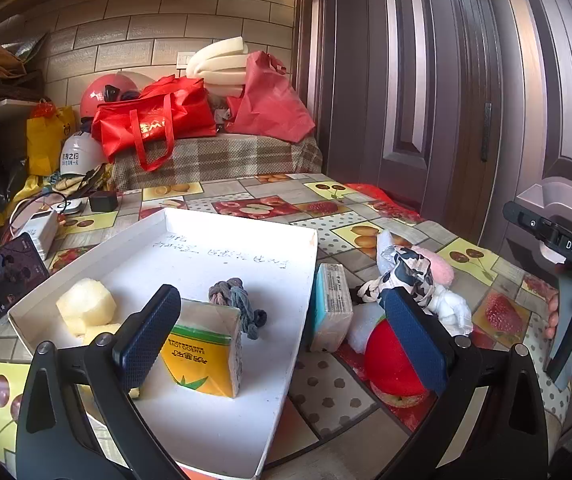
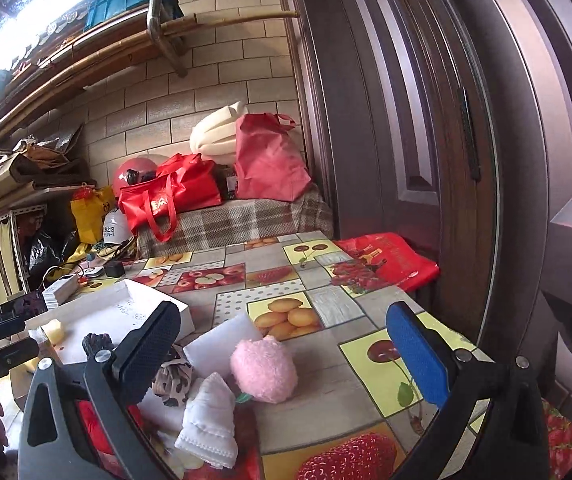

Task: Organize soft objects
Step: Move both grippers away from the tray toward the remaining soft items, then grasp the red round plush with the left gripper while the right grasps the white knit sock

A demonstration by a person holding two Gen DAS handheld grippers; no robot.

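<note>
A white tray (image 1: 294, 280) lies on the fruit-print table and holds a yellow tissue pack (image 1: 206, 354), a grey knotted hair tie (image 1: 234, 300) and pale foam pieces (image 1: 86, 308). My left gripper (image 1: 282, 340) is open over the tray's right edge, empty. Right of the tray lie a blue-white tissue pack (image 1: 330, 312), a red ball (image 1: 390, 364), a cow-print cloth (image 1: 406, 276), a pink plush (image 2: 264, 368) and a folded white cloth (image 2: 210, 424). My right gripper (image 2: 286, 360) is open around the pink plush, above it.
A phone (image 1: 2, 280) and chargers (image 1: 42, 228) sit left of the tray. Red bags (image 1: 154, 120), helmets and foam pile up behind the table. A wooden door (image 2: 426, 120) stands close on the right. A red bag (image 2: 390, 260) lies at the table's far right edge.
</note>
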